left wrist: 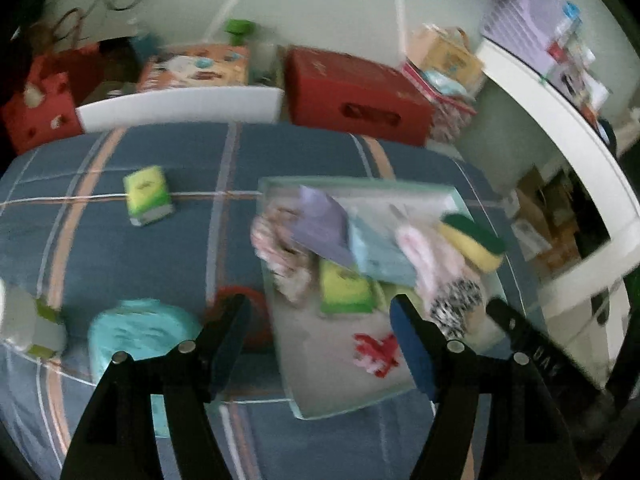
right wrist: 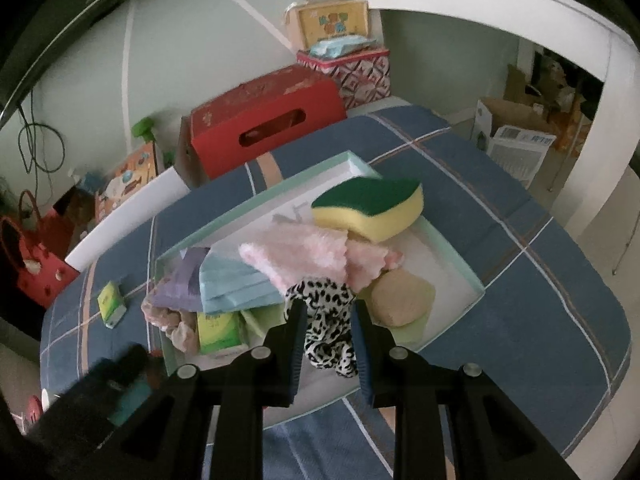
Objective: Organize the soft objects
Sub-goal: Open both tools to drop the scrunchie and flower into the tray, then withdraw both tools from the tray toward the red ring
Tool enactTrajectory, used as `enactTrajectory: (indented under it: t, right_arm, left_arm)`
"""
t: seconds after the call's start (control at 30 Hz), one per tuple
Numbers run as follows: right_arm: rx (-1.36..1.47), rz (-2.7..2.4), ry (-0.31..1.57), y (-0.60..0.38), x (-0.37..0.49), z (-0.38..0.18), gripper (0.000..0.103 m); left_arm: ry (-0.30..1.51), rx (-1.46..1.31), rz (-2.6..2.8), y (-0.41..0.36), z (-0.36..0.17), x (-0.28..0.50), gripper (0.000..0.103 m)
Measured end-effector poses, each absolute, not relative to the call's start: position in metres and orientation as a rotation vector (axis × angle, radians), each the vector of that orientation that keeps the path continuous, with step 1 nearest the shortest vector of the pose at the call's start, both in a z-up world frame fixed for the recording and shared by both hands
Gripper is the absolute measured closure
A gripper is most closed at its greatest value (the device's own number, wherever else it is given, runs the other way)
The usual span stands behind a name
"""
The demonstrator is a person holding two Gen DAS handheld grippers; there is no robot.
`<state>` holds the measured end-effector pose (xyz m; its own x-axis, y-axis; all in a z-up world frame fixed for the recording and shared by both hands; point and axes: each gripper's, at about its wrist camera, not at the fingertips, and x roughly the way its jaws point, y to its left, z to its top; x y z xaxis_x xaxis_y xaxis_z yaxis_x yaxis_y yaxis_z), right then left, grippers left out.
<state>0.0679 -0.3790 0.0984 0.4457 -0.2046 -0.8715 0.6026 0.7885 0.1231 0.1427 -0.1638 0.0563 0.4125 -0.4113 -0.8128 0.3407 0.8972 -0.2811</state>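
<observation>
Right gripper (right wrist: 326,320): jaws narrowly set, pads pressing a black-and-white spotted fabric piece (right wrist: 324,320) held over the shallow tray (right wrist: 256,200) on the plaid bedcover (right wrist: 520,280). Left gripper (left wrist: 320,312): jaws spread wide, nothing between them. Tray contents: sponge (right wrist: 370,208), pink cloth (right wrist: 304,252), blue cloth (right wrist: 232,284), tissue pack (right wrist: 218,332). A second tissue pack (left wrist: 148,196) lies apart on the bedcover.

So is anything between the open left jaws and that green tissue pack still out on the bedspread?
Nothing visible. The left gripper hangs open over the near edge of the tray; the green tissue pack lies alone, up and to the left, with only bare bedspread between.
</observation>
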Motion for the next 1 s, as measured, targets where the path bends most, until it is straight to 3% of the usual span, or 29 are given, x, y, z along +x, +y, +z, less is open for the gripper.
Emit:
enactTrajectory:
  t: [0.1,0.2,0.23,0.77,0.87,1.0]
  right_arm:
    - [0.451,-0.498,1.007,-0.375,0.072,0.094,0.065]
    - [0.431,-0.476,1.017,-0.366,0.076,0.093,0.051]
    - [0.425,-0.466,1.021,-0.363,0.078,0.093,0.047]
    - [0.284,-0.340,1.092,-0.312,0.103,0.087,0.013]
    - [0.267,-0.335,1.108,-0.309,0.105,0.085,0.002]
    - [0.249,-0.325,1.112,-0.301,0.108,0.084,0.001]
  left_arm:
    - [1.025,-0.104,-0.403,-0.140,0.061,0.151,0.029]
    - [1.006,-0.110,-0.330,-0.114,0.065,0.160,0.016]
    - [1.002,-0.111,-0.306,-0.107,0.065,0.163,0.016]
    - [1.027,-0.188,-0.083,-0.035,0.047,0.191,0.010]
    - [1.032,-0.185,-0.066,-0.033,0.045,0.191,0.001]
    - [1.021,-0.185,-0.066,-0.031,0.045,0.192,0.001]
